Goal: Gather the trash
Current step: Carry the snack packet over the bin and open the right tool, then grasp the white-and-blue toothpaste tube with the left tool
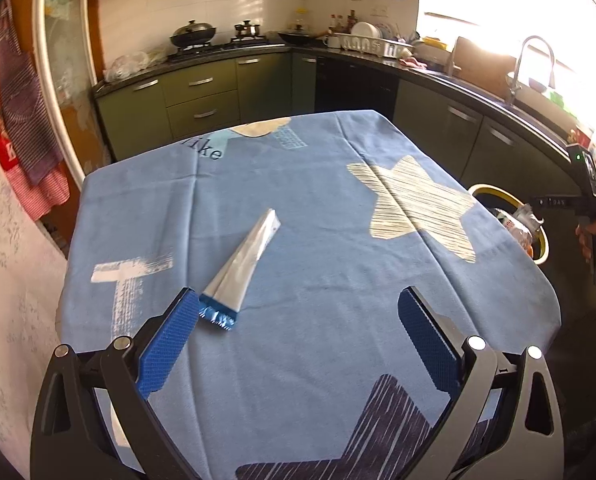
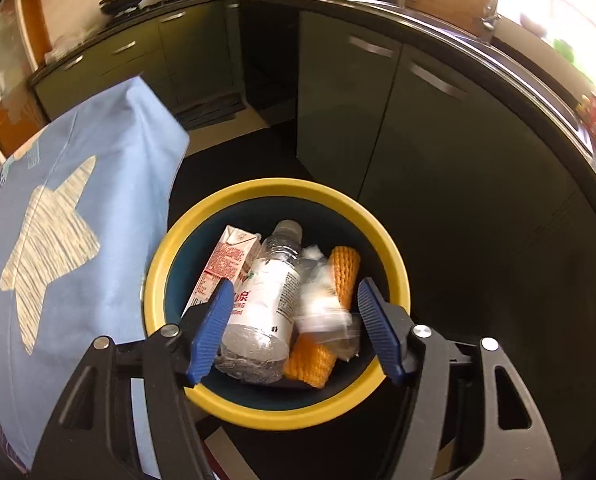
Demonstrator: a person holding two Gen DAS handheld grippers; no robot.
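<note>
A flattened silver wrapper with a blue end [image 1: 239, 268] lies on the blue tablecloth [image 1: 298, 216], just ahead of my left gripper's left finger. My left gripper [image 1: 298, 300] is open and empty above the table. My right gripper [image 2: 295, 292] is open and empty over a yellow-rimmed bin [image 2: 394, 252] beside the table. In the bin lie a milk carton [image 2: 221, 264], a clear plastic bottle [image 2: 267, 296], a blurred clear plastic bag [image 2: 322, 308] and orange foam netting [image 2: 344, 272]. The bin [image 1: 494, 196] and right gripper also show at the right of the left wrist view.
Green kitchen cabinets [image 2: 378, 92] with a dark counter curve behind the bin. A stove with pots [image 1: 193, 34], a dish rack [image 1: 370, 42] and a sink tap [image 1: 534, 60] line the counter. Aprons [image 1: 21, 120] hang on the left wall.
</note>
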